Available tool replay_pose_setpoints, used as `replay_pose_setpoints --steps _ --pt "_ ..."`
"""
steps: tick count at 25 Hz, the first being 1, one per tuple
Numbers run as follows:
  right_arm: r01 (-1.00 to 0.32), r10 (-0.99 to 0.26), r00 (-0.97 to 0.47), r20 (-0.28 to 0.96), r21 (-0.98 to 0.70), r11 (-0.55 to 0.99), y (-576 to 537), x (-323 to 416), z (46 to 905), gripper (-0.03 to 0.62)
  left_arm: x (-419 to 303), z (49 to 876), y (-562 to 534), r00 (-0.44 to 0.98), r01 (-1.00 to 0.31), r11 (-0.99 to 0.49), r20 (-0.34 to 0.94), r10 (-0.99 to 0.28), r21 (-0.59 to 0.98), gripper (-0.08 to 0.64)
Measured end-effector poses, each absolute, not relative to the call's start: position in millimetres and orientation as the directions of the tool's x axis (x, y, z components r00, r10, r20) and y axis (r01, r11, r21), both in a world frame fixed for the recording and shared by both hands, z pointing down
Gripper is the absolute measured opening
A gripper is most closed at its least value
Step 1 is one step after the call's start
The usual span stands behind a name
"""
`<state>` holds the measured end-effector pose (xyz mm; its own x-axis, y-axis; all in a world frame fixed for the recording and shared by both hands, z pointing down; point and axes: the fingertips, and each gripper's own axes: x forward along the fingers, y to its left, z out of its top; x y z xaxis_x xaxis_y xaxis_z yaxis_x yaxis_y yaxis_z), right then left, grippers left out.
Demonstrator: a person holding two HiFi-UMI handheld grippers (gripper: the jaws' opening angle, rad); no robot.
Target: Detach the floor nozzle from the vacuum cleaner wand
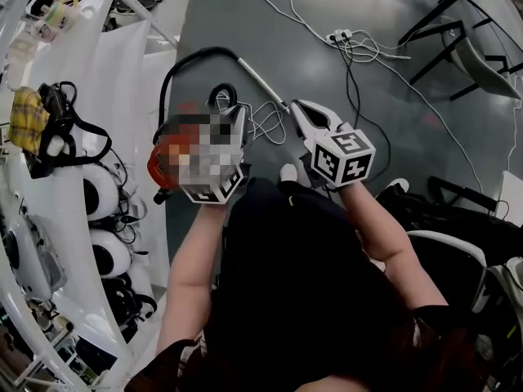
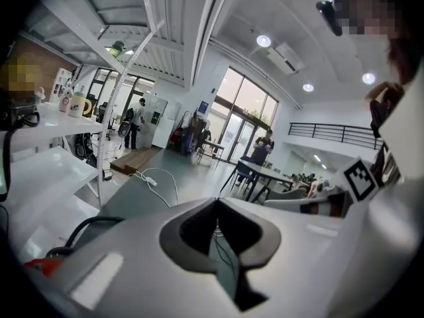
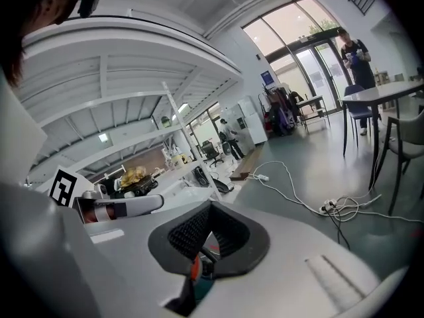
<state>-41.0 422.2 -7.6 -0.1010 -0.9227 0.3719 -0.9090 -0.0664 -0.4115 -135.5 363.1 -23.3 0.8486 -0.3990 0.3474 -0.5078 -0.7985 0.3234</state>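
On the grey floor (image 1: pixel 245 15) in front of the person lies the vacuum cleaner. Its thin silver wand (image 1: pixel 263 80) slants down towards the two grippers, and its black hose (image 1: pixel 192 55) curves in a wide loop back to the left. A red-orange rounded body (image 1: pixel 158 166) shows at the left edge of the blurred patch, just beside the left gripper. I cannot make out the floor nozzle: the near end of the wand runs in under the grippers and is lost there.

The left gripper (image 2: pixel 216 204) is held out low in front of the person's dark clothing. Its white fingers (image 2: pixel 132 257) are pressed together at the tips, with nothing between them. The only gap is the dark padded hollow behind the tips, through which floor and thin cables show. The right gripper (image 3: pixel 211 209) is held beside it, its black-and-white marker cube (image 1: pixel 343 158) facing up. Its fingers (image 3: pixel 318 264) are likewise pressed together on nothing. A bit of orange and teal shows through the hollow below the tips, too small to name.

Further out on the floor, white cables run to a white power strip (image 1: pixel 339 35). White shelving (image 1: pixel 90 96) stands along the left, loaded with round white devices and a yellow bundle. Dark-legged chairs and a table (image 3: pixel 391 91) stand over to the right.
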Motion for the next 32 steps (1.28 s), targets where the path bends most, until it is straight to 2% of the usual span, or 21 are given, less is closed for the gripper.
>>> replay_pose_setpoints --steps 17,32 --pt "-0.898 -0.912 -0.143 0.385 -0.438 -0.044 361 10 12 -0.002 -81 -10 296 0.831 -0.542 -0.776 0.346 -0.437 0.323 0.011" --pt "-0.907 -0.884 -0.225 0.409 -0.420 0.037 198 50 22 -0.002 -33 19 132 0.818 -0.566 -0.733 0.373 -0.439 0.378 0.011"
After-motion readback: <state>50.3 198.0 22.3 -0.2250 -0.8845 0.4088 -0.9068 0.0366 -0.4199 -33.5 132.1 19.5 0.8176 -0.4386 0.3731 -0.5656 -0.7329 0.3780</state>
